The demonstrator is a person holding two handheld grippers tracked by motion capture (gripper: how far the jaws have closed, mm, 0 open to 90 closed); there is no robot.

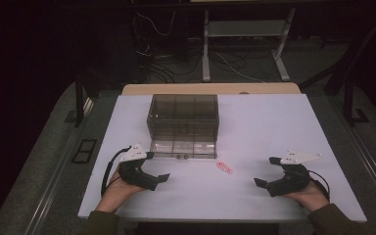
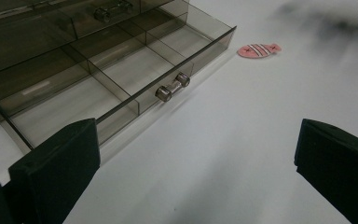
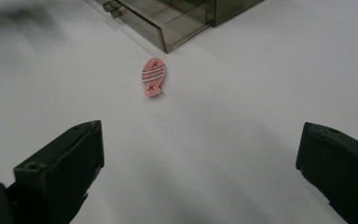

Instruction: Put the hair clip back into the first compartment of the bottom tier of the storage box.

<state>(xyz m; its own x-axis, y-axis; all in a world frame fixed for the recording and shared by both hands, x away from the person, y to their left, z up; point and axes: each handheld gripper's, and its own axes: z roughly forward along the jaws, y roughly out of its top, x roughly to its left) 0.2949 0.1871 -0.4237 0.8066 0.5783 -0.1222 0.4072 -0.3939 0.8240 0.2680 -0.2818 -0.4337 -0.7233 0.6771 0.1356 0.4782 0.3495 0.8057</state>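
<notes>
A smoky clear plastic drawer box (image 1: 183,117) stands mid-table, its bottom drawer (image 1: 182,148) pulled out toward me, with a small metal handle (image 2: 172,87). The drawer's compartments (image 2: 74,100) look empty. A small pink fish-shaped piece (image 1: 223,167) with stripes lies flat on the white table, just right of the drawer's front corner (image 3: 152,77) (image 2: 258,49). My left gripper (image 1: 157,168) sits open beside the drawer's left front. My right gripper (image 1: 268,171) is open too, right of the fish, jaws pointing at it. Nothing is between either pair of jaws.
The white table top (image 1: 254,127) spreads wide around the box. Beyond its far edge are a wooden board (image 1: 210,88), a metal stand (image 1: 247,44) and cables on a dark floor.
</notes>
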